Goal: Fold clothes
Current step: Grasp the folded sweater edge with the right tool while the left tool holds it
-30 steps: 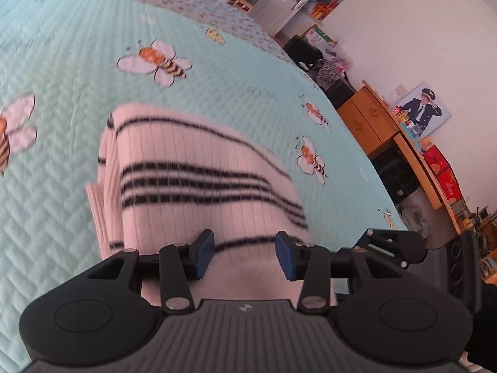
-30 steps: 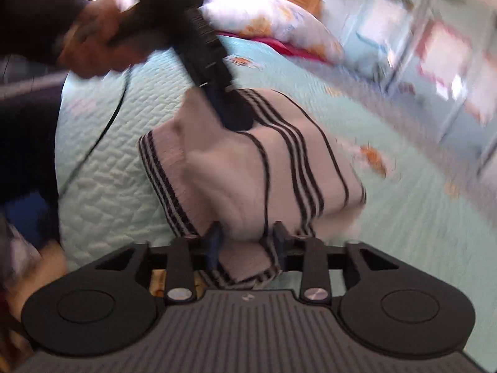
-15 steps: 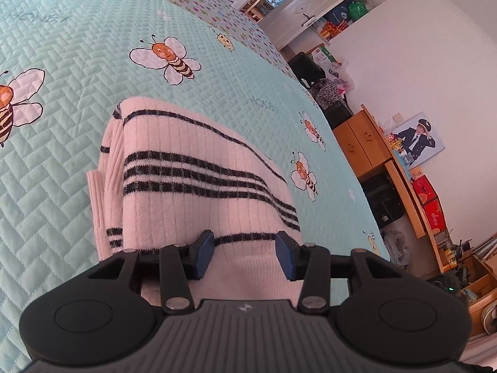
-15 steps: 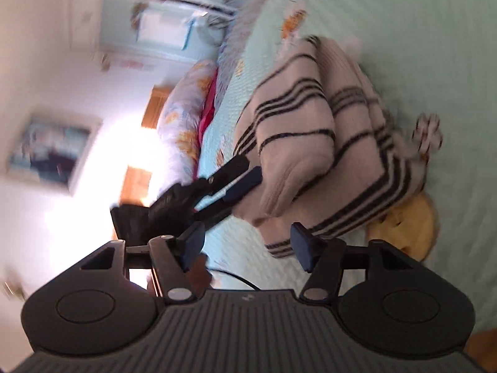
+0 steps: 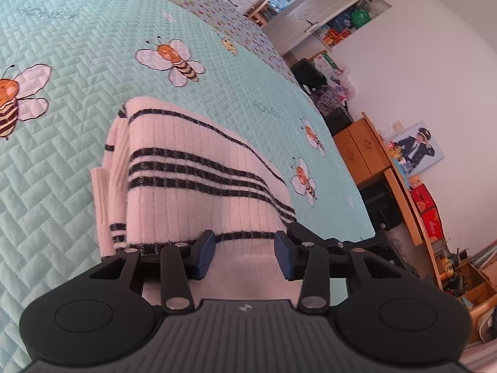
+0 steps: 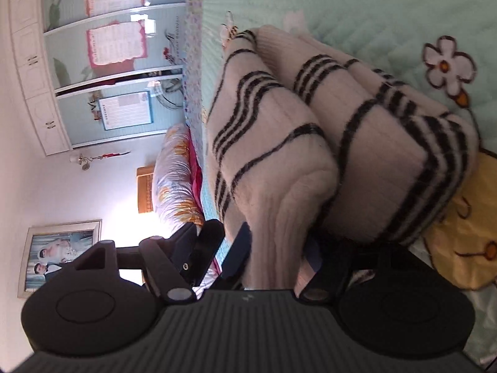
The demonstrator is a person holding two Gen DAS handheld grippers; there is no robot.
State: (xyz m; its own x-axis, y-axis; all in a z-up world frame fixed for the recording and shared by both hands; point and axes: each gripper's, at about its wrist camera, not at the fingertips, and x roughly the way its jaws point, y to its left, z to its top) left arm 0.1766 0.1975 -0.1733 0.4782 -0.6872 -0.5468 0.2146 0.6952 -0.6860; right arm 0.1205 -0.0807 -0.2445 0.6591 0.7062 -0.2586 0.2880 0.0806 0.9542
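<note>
A folded white sweater with black stripes (image 5: 198, 168) lies on the teal bee-print quilt (image 5: 77, 46). My left gripper (image 5: 244, 255) hovers over the sweater's near edge. Its jaws are closing, the blue fingertips (image 5: 205, 253) flank the fabric, and I see no pinch. In the right wrist view the sweater (image 6: 279, 124) shows as a thick folded bundle seen side-on. My right gripper (image 6: 257, 255) is rolled on its side at the bundle's end. Its jaws are closing, and a rounded fold reaches in between them and hides the right pad. The left pad stands apart from the fabric.
A wooden desk and cupboards (image 5: 372, 155) with red boxes line the wall beyond the bed's right edge, and a white door (image 5: 313, 15) stands farther back. A flowered pillow (image 6: 177, 171) lies at the head of the bed, in front of a white wardrobe (image 6: 108, 62).
My right gripper has rolled about a quarter turn and dropped close to the sweater's folded end; its jaws widened, then narrowed. The left gripper stayed put, its fingers slightly closer together.
</note>
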